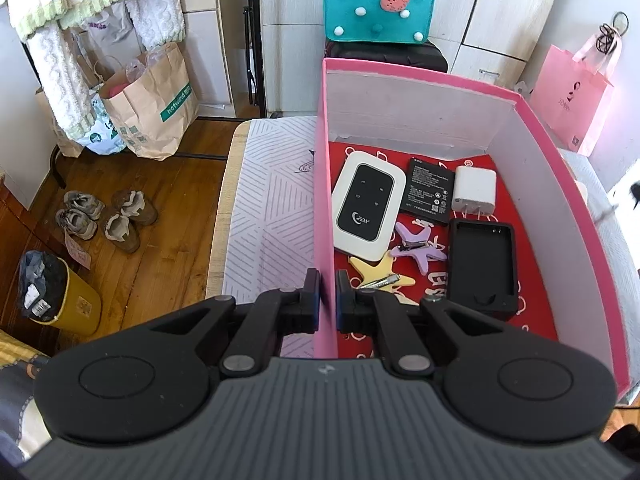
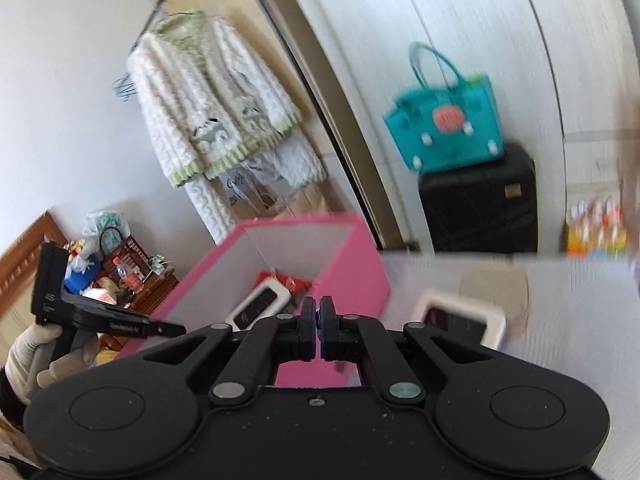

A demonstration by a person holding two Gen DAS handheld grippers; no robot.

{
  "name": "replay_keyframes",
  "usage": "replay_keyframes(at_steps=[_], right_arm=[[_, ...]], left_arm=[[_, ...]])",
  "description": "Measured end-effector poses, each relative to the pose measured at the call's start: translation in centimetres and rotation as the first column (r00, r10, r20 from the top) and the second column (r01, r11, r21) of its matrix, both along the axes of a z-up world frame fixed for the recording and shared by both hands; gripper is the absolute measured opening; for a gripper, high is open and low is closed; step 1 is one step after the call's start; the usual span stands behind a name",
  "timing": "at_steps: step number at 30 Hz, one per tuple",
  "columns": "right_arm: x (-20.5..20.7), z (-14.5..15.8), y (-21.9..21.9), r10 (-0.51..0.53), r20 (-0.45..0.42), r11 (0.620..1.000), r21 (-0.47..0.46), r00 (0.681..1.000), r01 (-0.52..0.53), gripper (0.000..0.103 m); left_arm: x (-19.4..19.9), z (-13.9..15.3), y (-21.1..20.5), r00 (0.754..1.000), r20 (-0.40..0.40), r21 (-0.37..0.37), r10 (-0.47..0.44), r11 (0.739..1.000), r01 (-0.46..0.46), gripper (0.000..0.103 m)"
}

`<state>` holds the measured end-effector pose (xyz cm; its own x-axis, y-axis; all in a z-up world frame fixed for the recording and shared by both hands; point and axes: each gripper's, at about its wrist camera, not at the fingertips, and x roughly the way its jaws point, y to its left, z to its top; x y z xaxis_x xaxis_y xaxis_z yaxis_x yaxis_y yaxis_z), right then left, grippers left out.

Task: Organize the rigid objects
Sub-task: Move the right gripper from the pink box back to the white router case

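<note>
I saw the left gripper (image 1: 328, 296) with its fingers clamped on the near left wall of the pink box (image 1: 325, 184). One finger sat outside the wall and one sat inside.

Inside the box, on a red liner, lay a white pocket router (image 1: 366, 206) close to that held wall. It had a logo that looked like "ZDX" on its black face. Past the router, toward the far wall, lay a flat black battery (image 1: 430, 190) with tiny white print I could not read. Just beside the battery was a white plug (image 1: 474, 192). Nearer to me sat a black charger cradle (image 1: 482, 268), and between it and the router lay a purple star clip (image 1: 420, 242) and a yellow star clip (image 1: 380, 274).

Left of the box the striped surface (image 1: 272, 200) was bare up to its edge, so there was room. On the floor past that edge stood a brown paper bag (image 1: 154, 108) that said "hotwind".

The right gripper (image 2: 319, 320) was up in the air, fingers shut with nothing between them. Its view was blurry. A white device (image 2: 460, 318) lay on the surface, right of the box.
</note>
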<state>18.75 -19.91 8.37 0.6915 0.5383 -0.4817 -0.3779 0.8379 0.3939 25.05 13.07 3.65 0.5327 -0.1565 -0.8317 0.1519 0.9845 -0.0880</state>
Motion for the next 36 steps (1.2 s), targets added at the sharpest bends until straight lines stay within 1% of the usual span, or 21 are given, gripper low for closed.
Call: replay_keyframes(at_steps=[5,9,12,15,17,19,20,21,22,24,26,28,31,33,34,36], right_arm=[[0.3,3.4,2.1,0.103,0.078,0.995,-0.011,0.992,-0.103,0.003],[0.7,4.0,4.5,0.216,0.087,0.975,0.026,0.972,-0.219,0.003],[1.4,2.8,6.5,0.297,0.050,0.952,0.066,0.954,-0.300,0.003],[2.1,0.3,8.4,0.357,-0.032,0.930,0.104,0.934,-0.352,0.003],[2.5,-1.7,9.6,0.376,-0.097,0.925,0.096,0.922,-0.367,0.003],[2.4,-3.3,10.5,0.378,-0.150,0.926,0.059,0.914,-0.373,0.003],[2.4,-3.9,10.9,0.371,-0.172,0.928,0.025,0.913,-0.372,0.003],[2.4,-4.2,10.9,0.366,-0.184,0.928,0.002,0.912,-0.372,0.003],[2.2,-4.3,11.0,0.370,-0.181,0.925,-0.016,0.911,-0.379,0.003],[2.1,-3.9,11.2,0.385,-0.177,0.921,0.007,0.906,-0.390,0.003],[1.8,-3.3,11.3,0.393,-0.143,0.918,0.010,0.908,-0.396,0.003],[1.5,-2.9,11.1,0.384,-0.121,0.922,-0.002,0.916,-0.387,0.003],[1.6,-2.6,10.0,0.348,-0.122,0.937,0.002,0.930,-0.350,0.003],[1.5,-2.1,8.7,0.294,-0.105,0.955,-0.007,0.950,-0.296,0.004],[1.3,-1.9,7.7,0.268,-0.097,0.963,-0.004,0.958,-0.270,0.007],[1.0,-1.5,5.4,0.197,-0.074,0.980,0.000,0.978,-0.198,0.008]], left_arm=[[-0.2,0.1,0.0,1.000,-0.005,0.016,-0.018,1.000,0.018,0.007],[-0.2,0.1,0.1,1.000,-0.005,0.010,-0.019,1.000,0.019,0.007],[-0.3,0.1,0.2,1.000,-0.003,0.002,-0.015,1.000,0.015,0.007],[-0.3,0.1,0.2,1.000,-0.004,0.004,-0.015,1.000,0.015,0.007],[-0.3,0.1,0.2,1.000,-0.005,0.005,-0.018,1.000,0.018,0.007],[-0.3,0.1,0.3,1.000,-0.003,0.002,-0.022,1.000,0.022,0.007],[-0.3,0.0,0.4,1.000,-0.001,-0.003,-0.021,1.000,0.021,0.007],[-0.3,0.0,0.4,1.000,0.000,-0.007,-0.020,1.000,0.020,0.007],[-0.4,0.0,0.4,1.000,0.002,-0.011,-0.020,1.000,0.020,0.007],[-0.4,0.0,0.3,1.000,0.006,-0.008,-0.018,1.000,0.018,0.007],[-0.4,0.0,0.3,1.000,0.005,-0.008,-0.020,1.000,0.020,0.007],[-0.3,0.1,0.3,1.000,0.000,-0.004,-0.029,1.000,0.029,0.007],[-0.1,0.2,0.0,0.999,-0.006,0.014,-0.047,0.999,0.047,0.007],[-0.1,0.3,-0.2,0.998,-0.005,0.027,-0.056,0.998,0.056,0.007],[-0.1,0.3,-0.2,0.998,-0.006,0.028,-0.057,0.998,0.057,0.007],[-0.1,0.2,-0.2,0.998,-0.003,0.026,-0.058,0.998,0.058,0.007]])
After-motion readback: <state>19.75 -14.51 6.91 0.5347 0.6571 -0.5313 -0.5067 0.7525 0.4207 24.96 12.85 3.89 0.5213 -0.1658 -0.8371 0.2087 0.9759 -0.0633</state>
